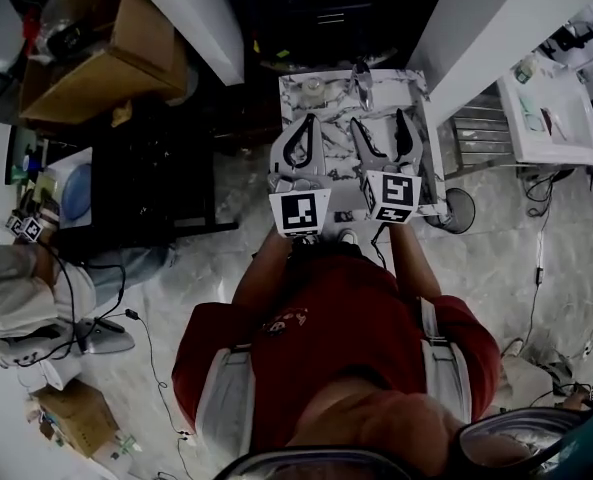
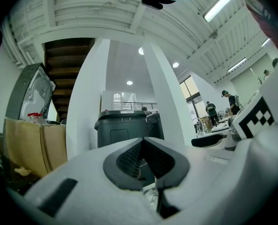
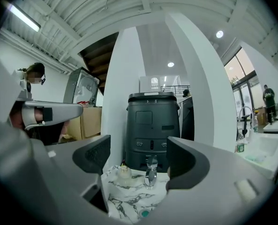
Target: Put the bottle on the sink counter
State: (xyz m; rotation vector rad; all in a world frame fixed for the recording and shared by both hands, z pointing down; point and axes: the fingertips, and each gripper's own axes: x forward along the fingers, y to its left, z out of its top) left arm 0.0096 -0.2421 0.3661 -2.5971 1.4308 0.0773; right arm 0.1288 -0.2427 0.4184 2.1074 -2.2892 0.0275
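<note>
A small pale bottle [image 1: 314, 88] [image 3: 124, 171] stands upright at the back left of the marble-patterned sink counter [image 1: 429, 158] [image 3: 129, 196], left of the chrome faucet [image 1: 360, 76] [image 3: 151, 170]. My left gripper [image 1: 308, 123] [image 2: 143, 142] hovers over the counter's left half, just short of the bottle, its jaws shut with nothing between them. Over the right half, my right gripper [image 1: 382, 126] [image 3: 146, 158] is open and empty. Through its jaws I see the bottle and faucet ahead, apart from both pads.
A dark grey bin-like unit [image 3: 153, 125] stands right behind the counter, between white columns. Cardboard boxes [image 1: 106, 58] sit at far left, and another person [image 1: 16, 298] is at the left edge. A white basin [image 1: 551, 118] is at far right. Cables lie across the floor.
</note>
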